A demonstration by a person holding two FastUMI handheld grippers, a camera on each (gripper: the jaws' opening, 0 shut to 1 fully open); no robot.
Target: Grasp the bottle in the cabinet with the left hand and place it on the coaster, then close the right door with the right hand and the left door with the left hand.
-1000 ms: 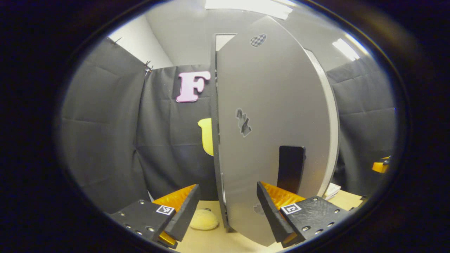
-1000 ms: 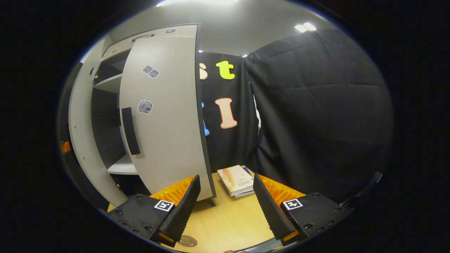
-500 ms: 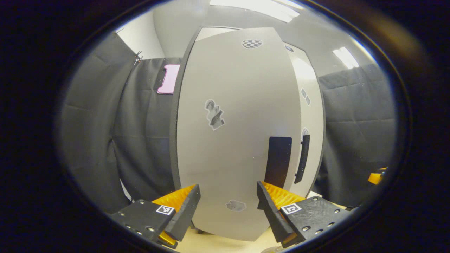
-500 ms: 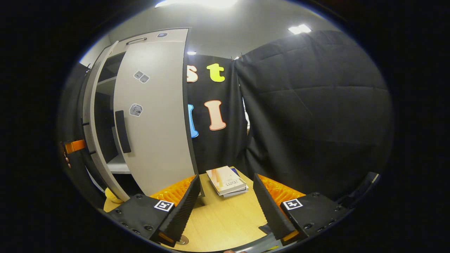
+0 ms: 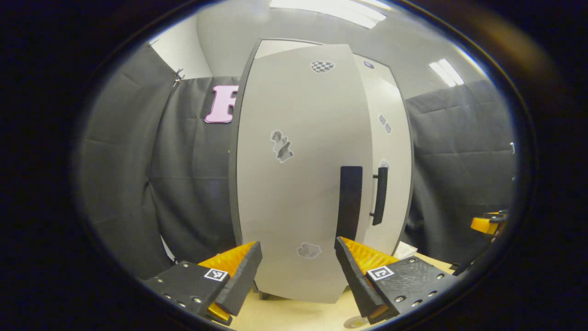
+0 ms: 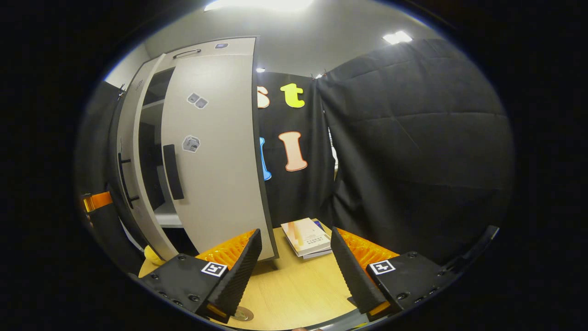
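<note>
Grey cabinet [image 5: 303,184], two doors, both short of closed.

Pale-grey left door [image 5: 294,193] fills the left gripper view between the spread, empty fingers of the left hand-held gripper [image 5: 297,271]; it bears three stickers and one black handle [image 5: 350,202], and the right door [image 5: 390,184] sits just beyond with its own bar handle. In the right gripper view the right door [image 6: 216,156] stands ajar, with two stickers high up, one lower, a dark gap showing shelves, and two books [image 6: 307,237] stacked on the wooden table [image 6: 294,289]. The right hand-held gripper [image 6: 296,266] is parted, holding nothing. The bottle's place cannot be told; a round coaster [image 6: 242,314] edge peeks by the left finger.
</note>
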